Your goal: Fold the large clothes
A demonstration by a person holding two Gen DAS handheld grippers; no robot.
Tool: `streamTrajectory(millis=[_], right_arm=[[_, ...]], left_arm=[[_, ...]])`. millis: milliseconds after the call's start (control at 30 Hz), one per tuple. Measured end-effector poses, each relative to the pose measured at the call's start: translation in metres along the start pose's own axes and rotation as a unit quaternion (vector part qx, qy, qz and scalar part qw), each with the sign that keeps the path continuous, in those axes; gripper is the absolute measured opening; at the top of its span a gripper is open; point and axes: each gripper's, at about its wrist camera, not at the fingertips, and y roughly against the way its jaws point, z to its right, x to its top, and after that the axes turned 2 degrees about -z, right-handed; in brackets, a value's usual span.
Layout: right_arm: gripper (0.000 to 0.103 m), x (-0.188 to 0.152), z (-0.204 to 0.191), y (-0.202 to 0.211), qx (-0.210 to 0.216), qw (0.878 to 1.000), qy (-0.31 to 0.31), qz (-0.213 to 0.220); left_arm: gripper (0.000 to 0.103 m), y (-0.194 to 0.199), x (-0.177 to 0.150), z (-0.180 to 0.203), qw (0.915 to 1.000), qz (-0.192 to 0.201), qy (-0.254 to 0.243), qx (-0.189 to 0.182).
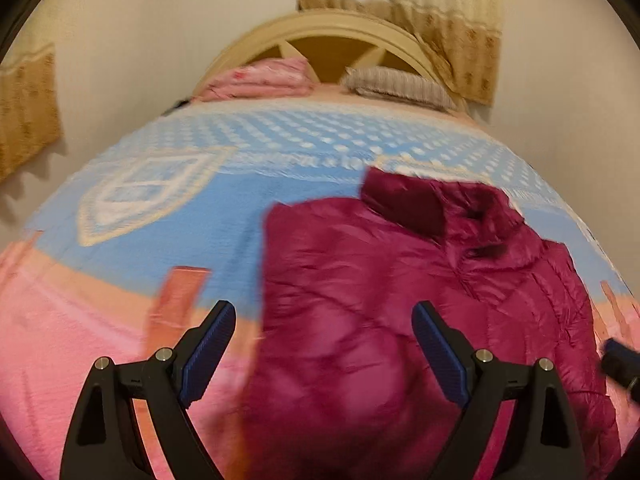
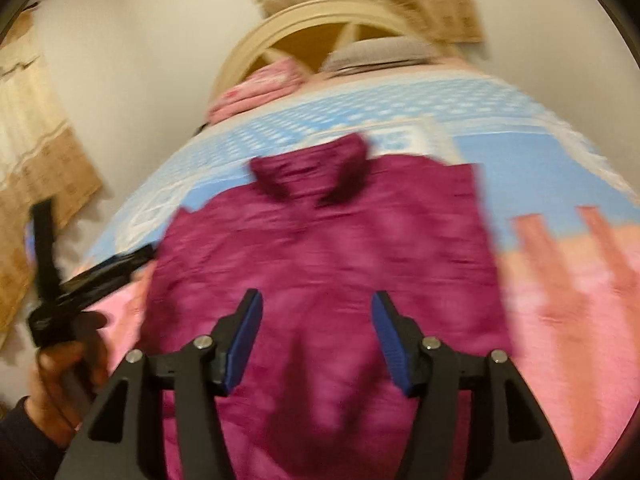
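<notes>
**Jacket half-folded on the bed, both grippers free above it**

Here's the magenta jacket lying on the bed, over the blue and pink blanket, closer to the near edge than to the headboard. Its sides look already tucked in, making a tidy upright panel, though blur makes the seams hard to read.

The left gripper hangs with jaws spread wide and nothing between them, over the jacket's near left edge. The right gripper stands parted too, pads clear of the fabric, no cloth pinched. In the right view the person's hand carries the left tool at the far left.

The collar points away, toward the headboard and pillows; the hem sits nearest us. So the long axis runs near to far.

Next, by my reckoning, comes the fold of hem up to collar. To do it well: take both near corners at once, level, lift the puffy fabric only a little, and lay it squarely so the edges match.
</notes>
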Motion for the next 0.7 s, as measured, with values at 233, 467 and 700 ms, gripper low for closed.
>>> streamTrajectory(millis=[233,467,700], right_arm=[[0.059,-0.022,-0.003,-0.045,-0.019,0.999,0.023,-0.036],[0.059,-0.038,0.008,-0.055,-0.026,0.998,0.035,-0.038],[0.059,-0.044,0.002,-0.055,-0.038,0.998,0.043,-0.040]], left_arm=[[0.090,-0.049,-0.022,0.008,0.9987,-0.050,-0.001,0.011],[0.097,-0.062,-0.029,0.016,0.9971,-0.070,-0.022,0.020],[0.099,-0.068,-0.031,0.020,0.9959,-0.076,-0.034,0.035]])
